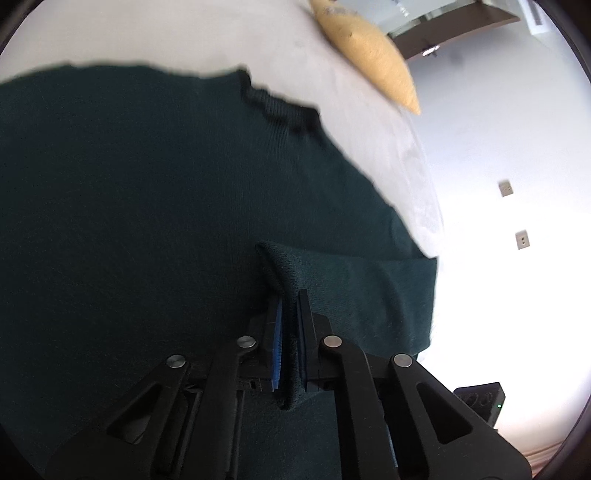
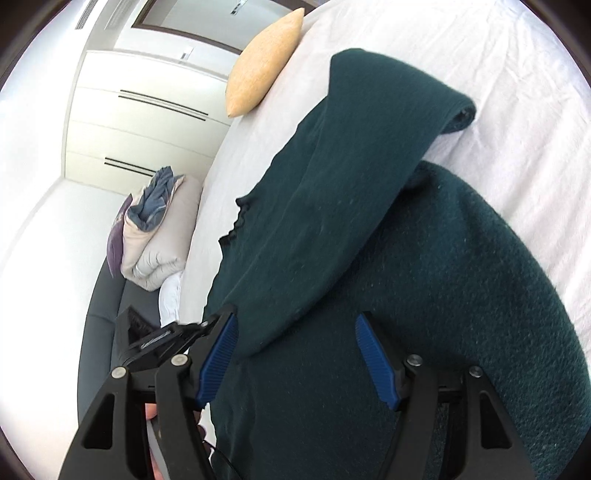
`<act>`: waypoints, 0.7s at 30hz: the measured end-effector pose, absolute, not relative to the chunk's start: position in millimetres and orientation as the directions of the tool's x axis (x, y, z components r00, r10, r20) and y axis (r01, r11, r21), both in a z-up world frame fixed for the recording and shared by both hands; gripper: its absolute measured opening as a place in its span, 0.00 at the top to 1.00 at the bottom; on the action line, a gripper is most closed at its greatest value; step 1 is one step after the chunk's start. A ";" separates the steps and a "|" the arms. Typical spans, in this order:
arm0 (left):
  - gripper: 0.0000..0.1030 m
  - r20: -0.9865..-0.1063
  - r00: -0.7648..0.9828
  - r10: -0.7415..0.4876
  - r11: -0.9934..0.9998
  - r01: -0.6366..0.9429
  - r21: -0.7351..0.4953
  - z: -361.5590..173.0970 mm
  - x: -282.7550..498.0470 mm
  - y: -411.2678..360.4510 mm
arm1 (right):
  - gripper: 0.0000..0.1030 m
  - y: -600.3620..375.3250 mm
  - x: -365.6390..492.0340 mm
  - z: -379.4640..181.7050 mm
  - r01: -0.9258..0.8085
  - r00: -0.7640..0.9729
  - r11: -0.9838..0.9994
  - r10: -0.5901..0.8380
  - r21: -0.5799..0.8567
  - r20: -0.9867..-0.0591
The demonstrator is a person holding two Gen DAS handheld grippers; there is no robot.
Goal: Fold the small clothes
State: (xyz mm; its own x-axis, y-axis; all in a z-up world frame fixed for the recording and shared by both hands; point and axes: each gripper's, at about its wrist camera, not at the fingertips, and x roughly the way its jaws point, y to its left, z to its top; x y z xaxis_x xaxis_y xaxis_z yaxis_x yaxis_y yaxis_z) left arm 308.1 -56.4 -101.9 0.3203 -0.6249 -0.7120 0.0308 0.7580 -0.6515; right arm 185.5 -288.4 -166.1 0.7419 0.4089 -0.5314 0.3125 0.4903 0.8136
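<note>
A dark green knitted sweater (image 1: 147, 206) lies spread on a white bed (image 1: 184, 33). In the left wrist view my left gripper (image 1: 290, 306) is shut on a fold of the sweater's sleeve edge (image 1: 284, 266), the cloth pinched between the blue pads. In the right wrist view my right gripper (image 2: 295, 332) stands open over the sweater (image 2: 443, 295), its blue pads (image 2: 218, 365) apart. A folded-over sleeve (image 2: 351, 166) lies across the body and ends between the fingers, without the pads pressing on it. The left gripper (image 2: 155, 343) shows at the sweater's left edge.
A yellow cushion (image 2: 264, 62) lies at the far end of the bed (image 2: 517, 110). Beside the bed, a dark sofa (image 2: 103, 314) carries a folded quilt with clothes on top (image 2: 155, 236). White cabinets (image 2: 140, 110) stand behind it.
</note>
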 end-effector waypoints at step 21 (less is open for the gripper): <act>0.95 -0.731 0.461 -0.504 0.796 -0.080 -0.600 -121.0 328.1 49.3 | 0.20 -343.9 224.5 -175.1 0.326 0.853 0.221 0.349 0.919 -0.387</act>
